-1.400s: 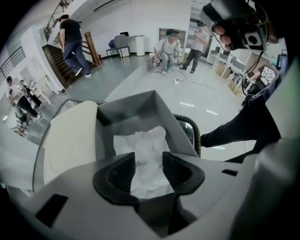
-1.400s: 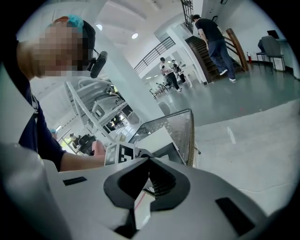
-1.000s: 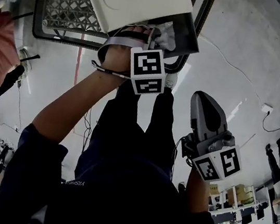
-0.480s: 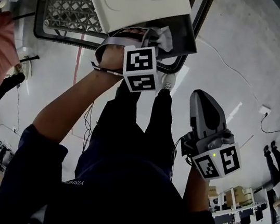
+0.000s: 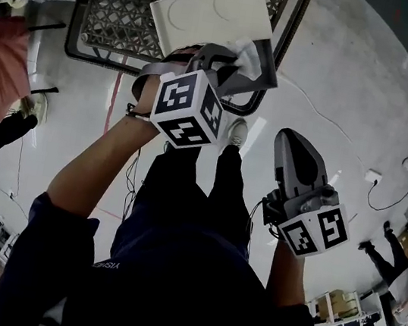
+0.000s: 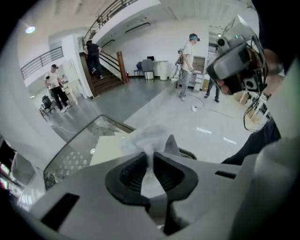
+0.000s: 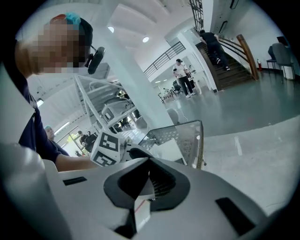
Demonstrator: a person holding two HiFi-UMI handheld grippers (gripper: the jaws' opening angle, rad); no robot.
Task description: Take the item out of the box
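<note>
**Crumpled white item pinched over the open box**

Pinching a crumpled white item [image 6: 149, 139] between the pads of the left tongs [image 6: 151, 157], right after closing them on it. Holding it at the very tips, just above the dark inside of the open box [image 5: 267, 67] and beside the raised white lid [image 5: 212, 14]; no telling whether wholly clear of the box. Underneath, a black mesh basket [image 5: 129, 8] bearing the box, on the pale floor [image 5: 354, 90]. Off to the right and nearer the body, carrying the right tongs [image 7: 149, 164] pressed together with nothing between, well apart from box and item.
</note>
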